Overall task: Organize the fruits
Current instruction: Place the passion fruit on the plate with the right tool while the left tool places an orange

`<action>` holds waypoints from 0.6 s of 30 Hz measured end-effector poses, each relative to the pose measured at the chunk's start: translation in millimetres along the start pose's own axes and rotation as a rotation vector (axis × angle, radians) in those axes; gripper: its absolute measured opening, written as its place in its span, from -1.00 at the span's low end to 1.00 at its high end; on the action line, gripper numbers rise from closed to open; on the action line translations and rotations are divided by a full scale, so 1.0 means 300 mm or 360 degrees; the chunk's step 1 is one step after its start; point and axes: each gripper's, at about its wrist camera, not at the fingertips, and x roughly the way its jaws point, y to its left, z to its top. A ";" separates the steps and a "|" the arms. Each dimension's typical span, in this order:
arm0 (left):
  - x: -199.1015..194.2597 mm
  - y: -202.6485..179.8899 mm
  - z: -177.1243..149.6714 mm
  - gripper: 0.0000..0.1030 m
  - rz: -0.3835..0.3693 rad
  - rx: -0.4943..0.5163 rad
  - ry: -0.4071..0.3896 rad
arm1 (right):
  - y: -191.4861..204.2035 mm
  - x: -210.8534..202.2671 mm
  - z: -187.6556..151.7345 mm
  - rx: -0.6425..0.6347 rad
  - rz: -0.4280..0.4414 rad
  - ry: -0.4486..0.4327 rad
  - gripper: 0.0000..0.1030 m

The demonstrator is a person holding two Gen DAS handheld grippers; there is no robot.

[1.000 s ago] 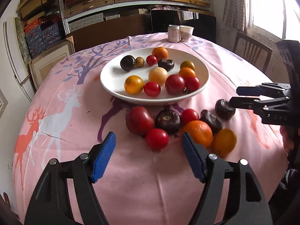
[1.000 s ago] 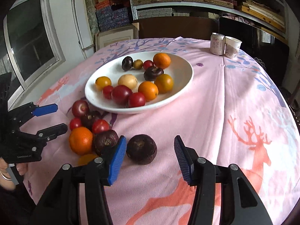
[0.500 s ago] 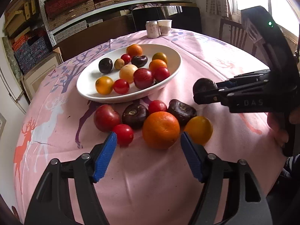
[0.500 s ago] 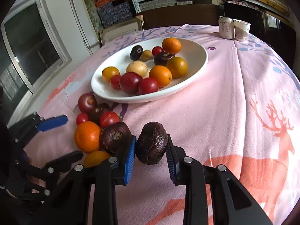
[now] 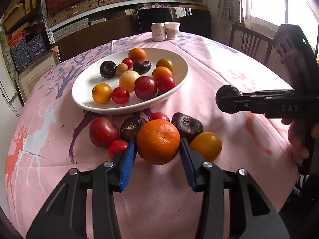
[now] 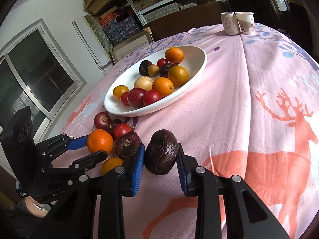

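Observation:
A white plate [image 5: 179,83] with several fruits sits mid-table; it also shows in the right wrist view [image 6: 197,75]. My left gripper [image 5: 158,159] is shut on a large orange [image 5: 158,141], which also shows in the right wrist view [image 6: 99,141]. Around it lie a red plum [image 5: 102,131], a cherry tomato [image 5: 116,147], two dark fruits [image 5: 187,126] and a yellow-orange fruit [image 5: 206,145]. My right gripper [image 6: 160,165] is shut on a wrinkled dark purple fruit [image 6: 161,154] and holds it above the cloth; the fruit shows in the left wrist view [image 5: 228,101].
A pink deer-print tablecloth [image 6: 259,119] covers the round table. A can [image 5: 158,31] and a paper cup [image 5: 172,30] stand at the far edge. Shelves with boxes [image 5: 79,4] and a chair [image 5: 249,41] are behind.
My left gripper has closed on the large orange. My right gripper has lifted the dark purple fruit off the cloth.

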 end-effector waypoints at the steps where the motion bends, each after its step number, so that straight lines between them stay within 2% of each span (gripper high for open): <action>1: -0.017 0.006 0.002 -0.16 0.0002 -0.0013 -0.0025 | 0.004 -0.006 -0.001 -0.0010 0.0008 -0.0015 -0.39; 5: -0.066 0.054 0.040 -0.16 0.0011 -0.0079 -0.0092 | 0.021 -0.012 0.026 -0.0043 0.0004 -0.0030 -0.39; 9: -0.062 0.135 0.119 -0.16 0.0047 -0.0152 -0.0116 | 0.074 -0.015 0.127 -0.0119 -0.0020 -0.0086 -0.39; 12: -0.018 0.196 0.188 -0.16 0.0085 -0.0202 -0.0123 | 0.111 0.009 0.229 -0.0157 -0.0022 -0.0116 -0.39; 18: 0.137 0.298 0.318 -0.13 0.0118 -0.0309 -0.0031 | 0.116 0.165 0.403 -0.0115 -0.0071 -0.0094 -0.33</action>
